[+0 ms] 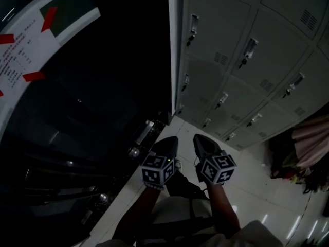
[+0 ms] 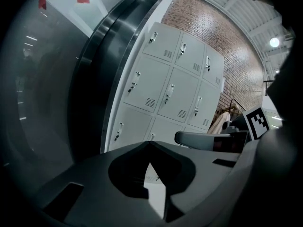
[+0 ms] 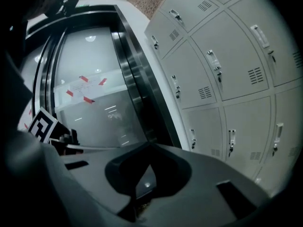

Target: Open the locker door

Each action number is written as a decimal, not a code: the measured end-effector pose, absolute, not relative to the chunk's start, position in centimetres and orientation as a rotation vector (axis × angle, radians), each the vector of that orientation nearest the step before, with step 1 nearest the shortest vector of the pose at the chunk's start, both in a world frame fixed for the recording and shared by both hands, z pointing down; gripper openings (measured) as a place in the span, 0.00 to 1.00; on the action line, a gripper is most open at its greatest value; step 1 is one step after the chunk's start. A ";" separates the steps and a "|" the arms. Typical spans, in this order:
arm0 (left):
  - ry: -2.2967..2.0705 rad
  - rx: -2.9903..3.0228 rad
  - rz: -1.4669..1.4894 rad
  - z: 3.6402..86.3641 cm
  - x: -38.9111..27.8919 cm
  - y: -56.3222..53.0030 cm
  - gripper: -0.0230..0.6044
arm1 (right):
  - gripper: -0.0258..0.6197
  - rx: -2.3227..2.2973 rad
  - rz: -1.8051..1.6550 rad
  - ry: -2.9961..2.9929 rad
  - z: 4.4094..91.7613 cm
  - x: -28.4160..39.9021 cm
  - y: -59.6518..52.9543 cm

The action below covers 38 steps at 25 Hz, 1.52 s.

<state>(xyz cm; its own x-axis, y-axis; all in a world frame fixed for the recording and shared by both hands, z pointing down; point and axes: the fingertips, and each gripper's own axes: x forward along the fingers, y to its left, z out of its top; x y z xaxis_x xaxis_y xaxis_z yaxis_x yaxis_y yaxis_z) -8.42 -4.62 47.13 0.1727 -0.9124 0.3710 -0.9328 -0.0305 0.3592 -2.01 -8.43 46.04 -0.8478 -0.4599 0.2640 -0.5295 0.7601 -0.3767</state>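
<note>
1. Left tongs (image 1: 171, 139) and right tongs (image 1: 200, 138) are held side by side, low in front of the body. Their marker cubes (image 1: 157, 171) are turned up toward the head camera.
2. Both tips are aimed at the locker bank (image 1: 241, 66). This is judged an approach posture, with both tools kept ready until a door is chosen.
3. The locker bank is seen ahead and to the right, well apart from both tongs, across bare white floor (image 1: 257, 184). Every door in view is shut. Which door is meant cannot be told.
4. A latch handle (image 1: 249, 49) is fitted on each door near one edge, so a pull there is judged the likely way in.
5. A dark glass wall (image 1: 77, 117) with a paper notice (image 1: 20, 50) taped in red is seen to the left of the lockers. Hanging clothes (image 1: 311, 140) are seen at far right. Neither is involved.
6. Left tongs (image 2: 150, 143): the jaws are seen closed tip to tip, with nothing gripped and nothing touched.
7. Right tongs (image 3: 150, 145): the jaws are likewise pressed together and empty, and no contact is made.
8. The jaws must be parted before a handle can be taken, so the opening is judged not yet begun.
</note>
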 end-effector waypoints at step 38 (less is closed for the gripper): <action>-1.575 1.808 0.220 60.1 -22.3 -30.2 0.03 | 0.27 1.200 0.676 -2.395 68.7 -18.7 -43.4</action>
<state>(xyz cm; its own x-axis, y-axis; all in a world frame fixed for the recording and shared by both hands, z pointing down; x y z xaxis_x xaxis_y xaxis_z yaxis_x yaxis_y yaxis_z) -22.26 -30.25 60.08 0.2399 -0.7944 0.5580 -0.9171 0.0030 0.3986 -18.69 -43.40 68.65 -0.5653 -0.6358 0.5255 -0.8168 0.5206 -0.2486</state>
